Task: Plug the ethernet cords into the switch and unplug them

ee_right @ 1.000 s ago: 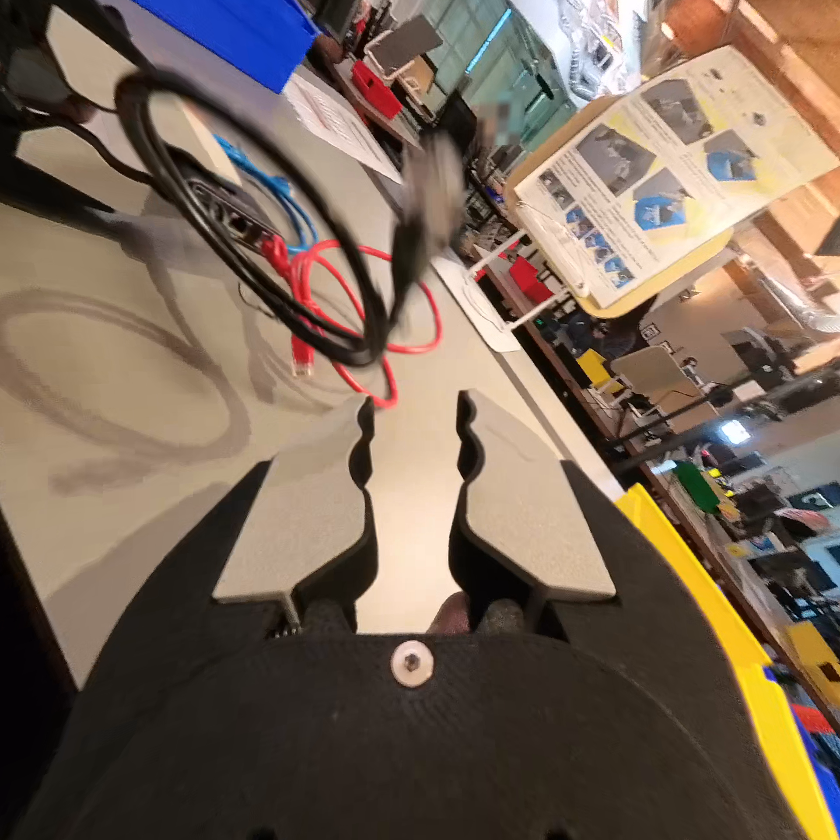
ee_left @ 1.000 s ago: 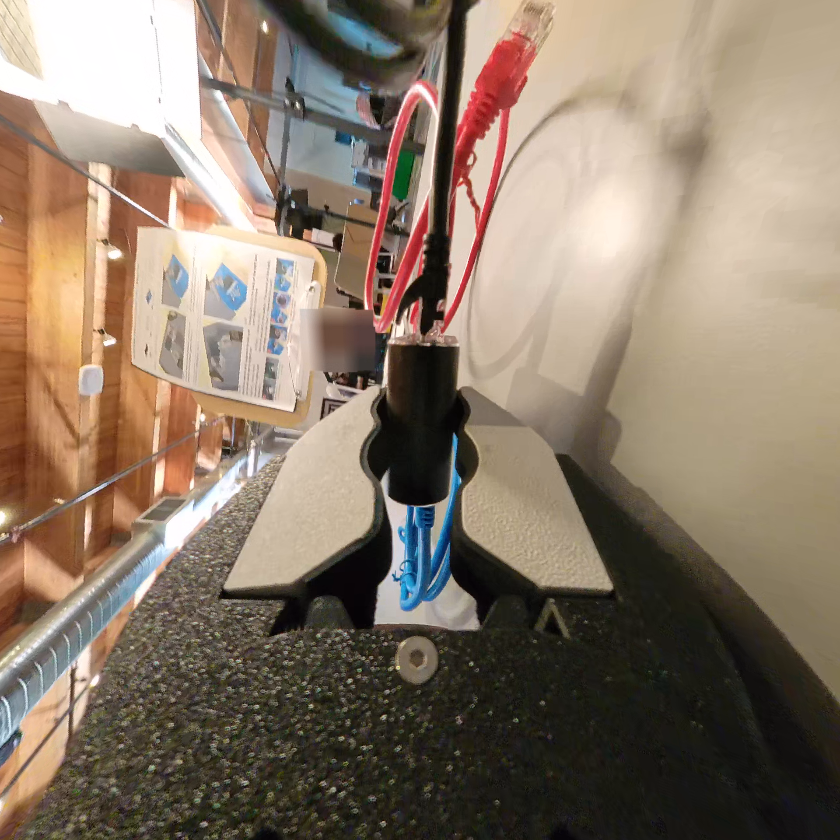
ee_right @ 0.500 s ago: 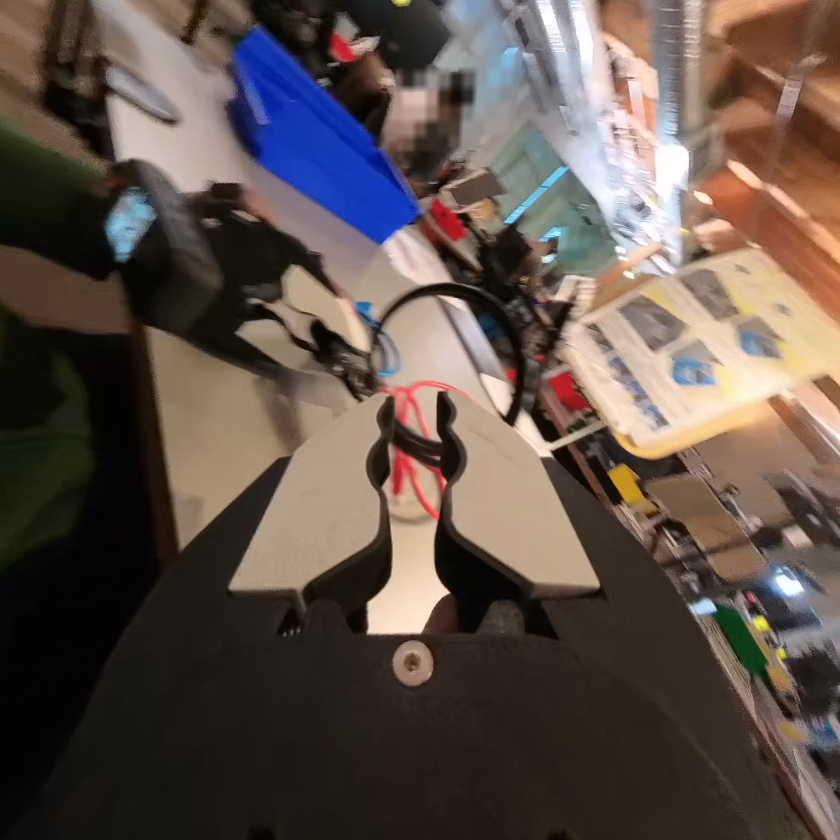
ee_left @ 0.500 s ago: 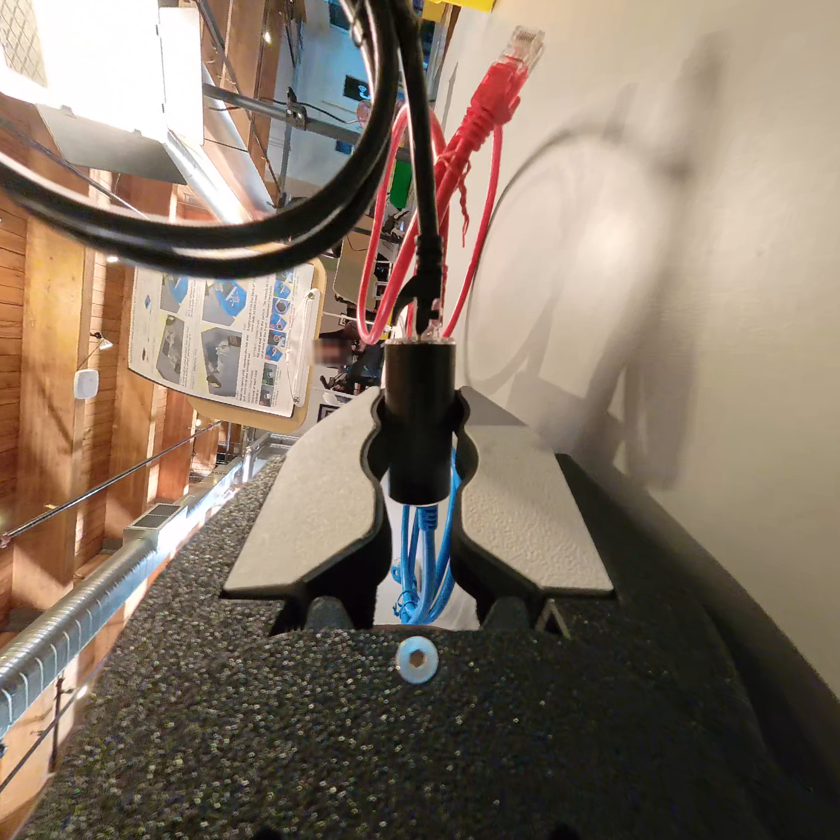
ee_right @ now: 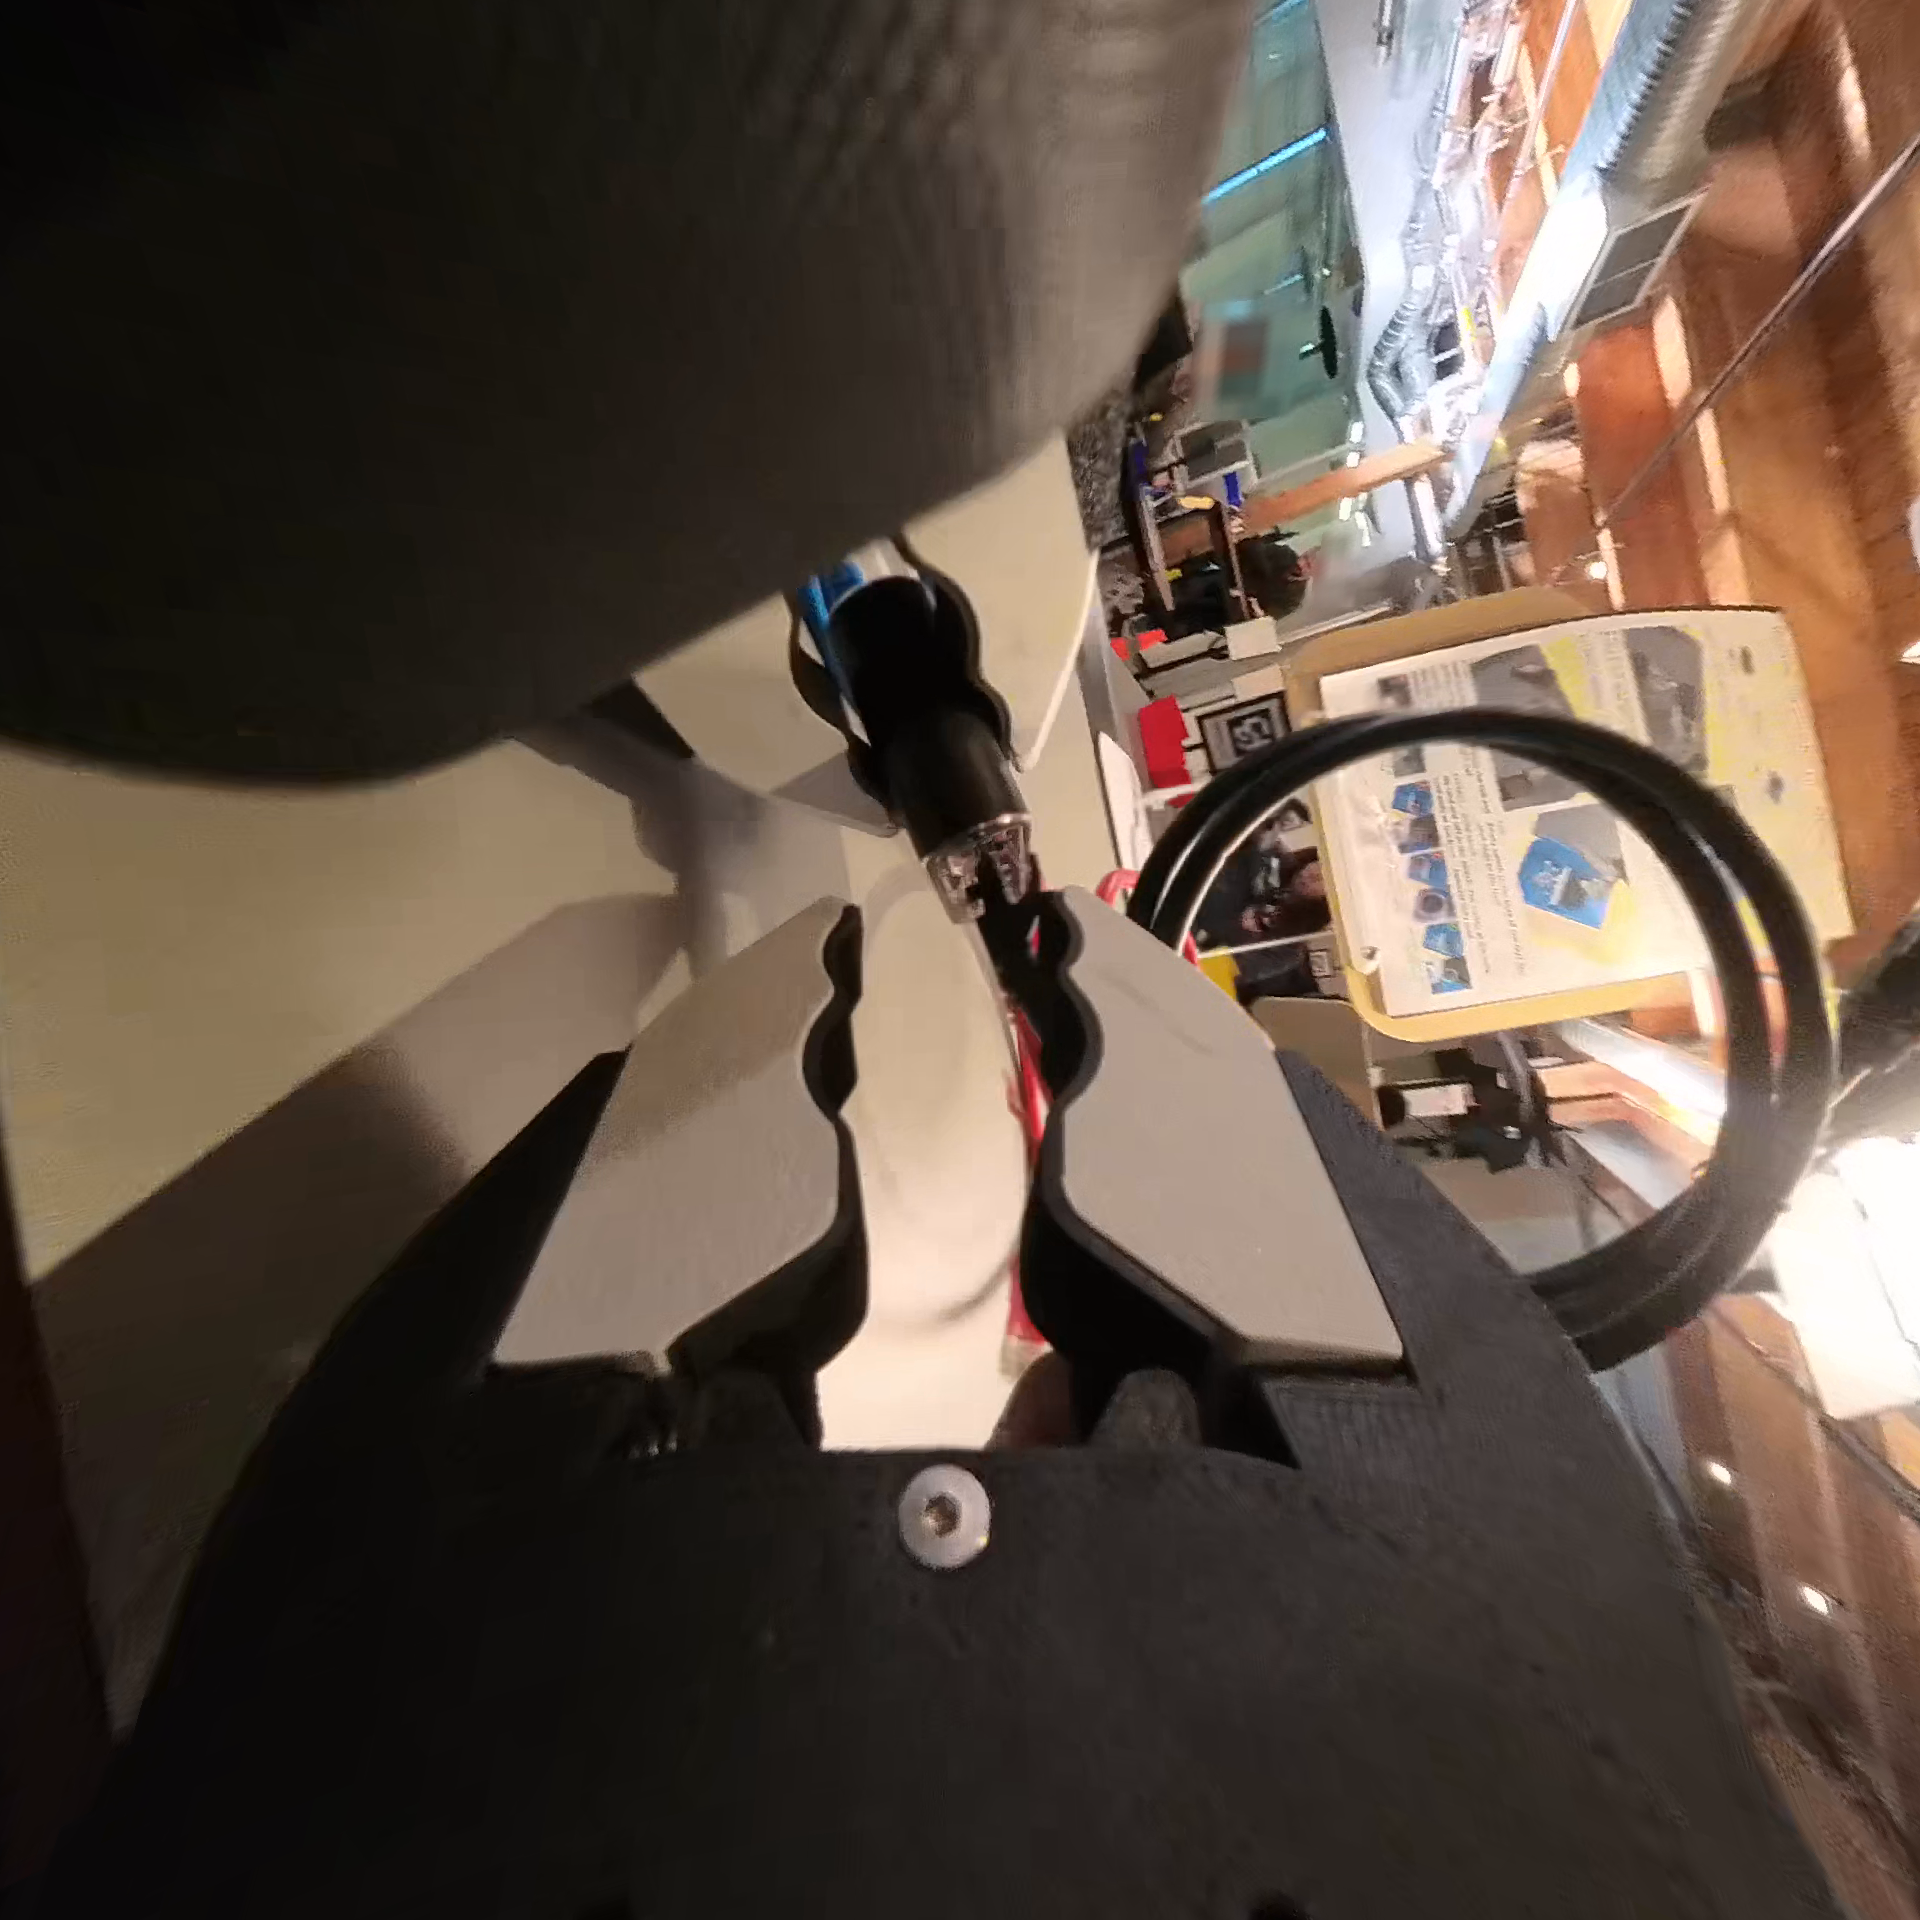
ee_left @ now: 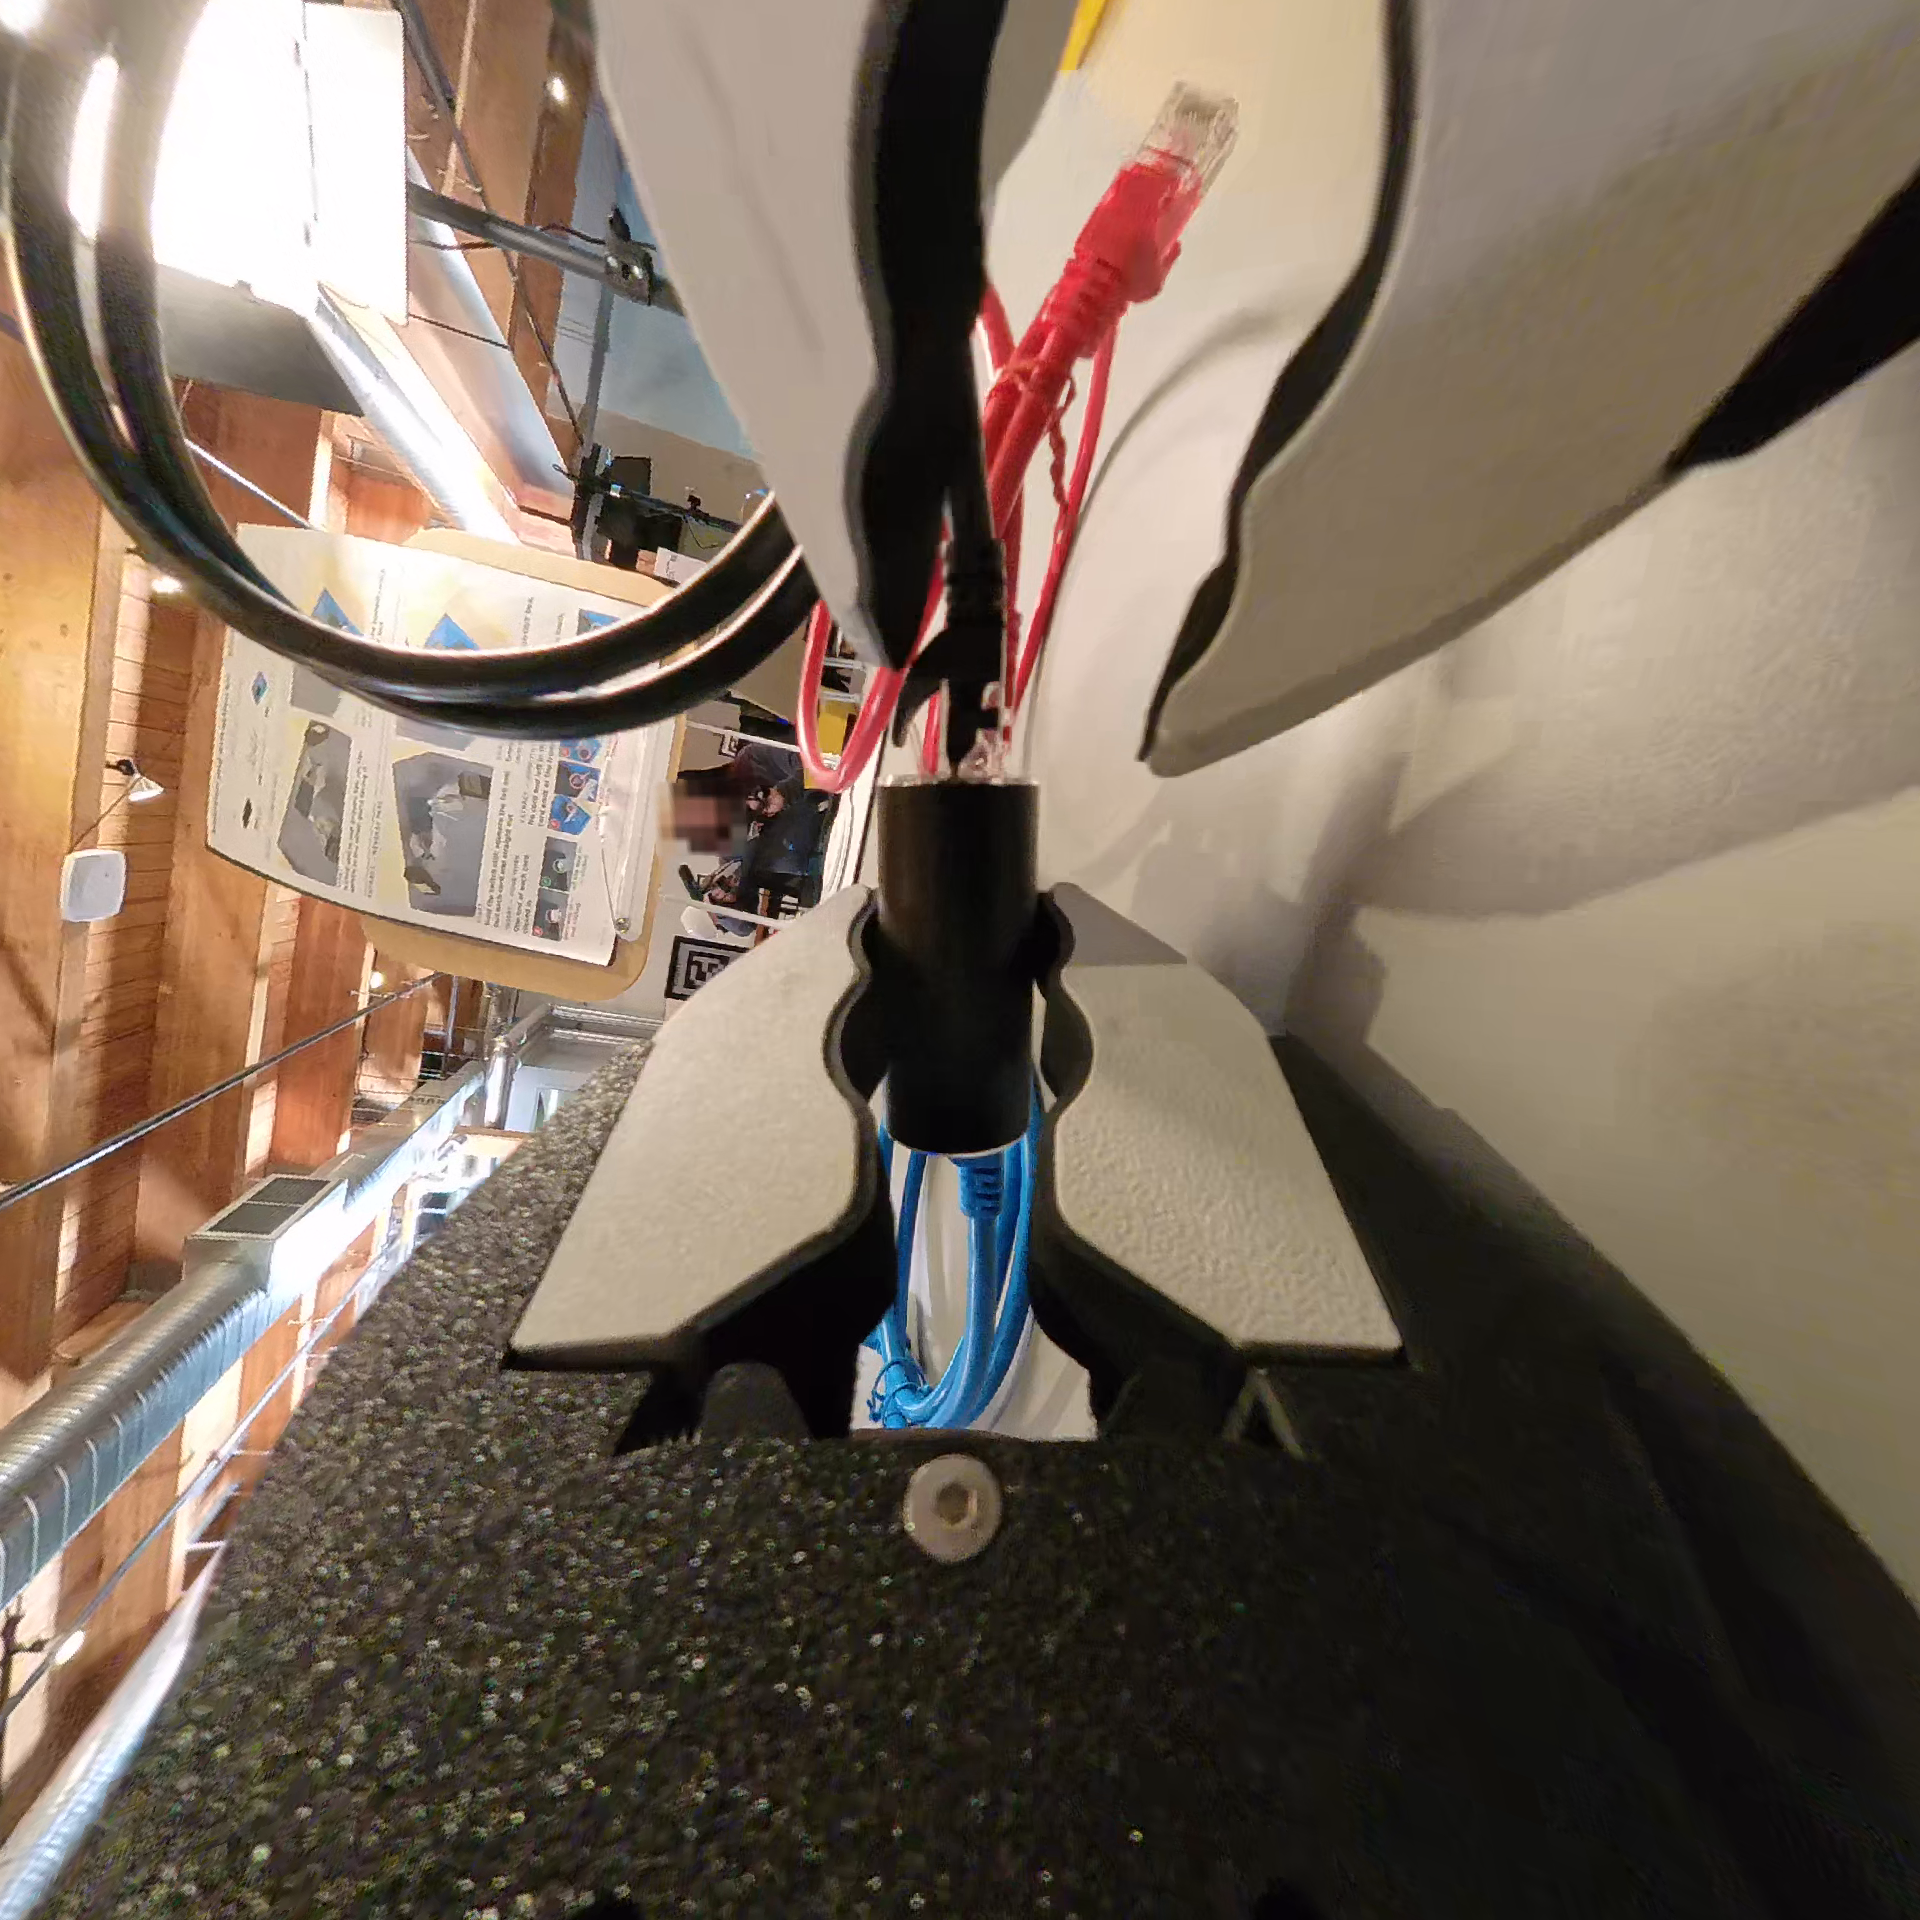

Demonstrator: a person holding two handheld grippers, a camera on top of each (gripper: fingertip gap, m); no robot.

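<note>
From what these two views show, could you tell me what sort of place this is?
Probably a workshop or lab in an industrial-style building. Exposed ducting runs past wood-panelled walls, an illustrated instruction sheet on a clipboard stands nearby, and cluttered workbenches stretch beyond the pale table.

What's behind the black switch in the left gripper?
Behind the switch, blue cord loops between the left gripper fingers, apparently entering its rear. The rear ports are hidden by its body.

right gripper (ee_right: 945,997): wide open, black cord (ee_right: 1013,961) against its right finger | switch (ee_right: 935,748): small, black, just past the right gripper's tips, pinched by left gripper (ee_right: 914,675) | black cord: plugged into switch, big loop right of it | red cord (ee_right: 1023,1081): under the black cord
</note>
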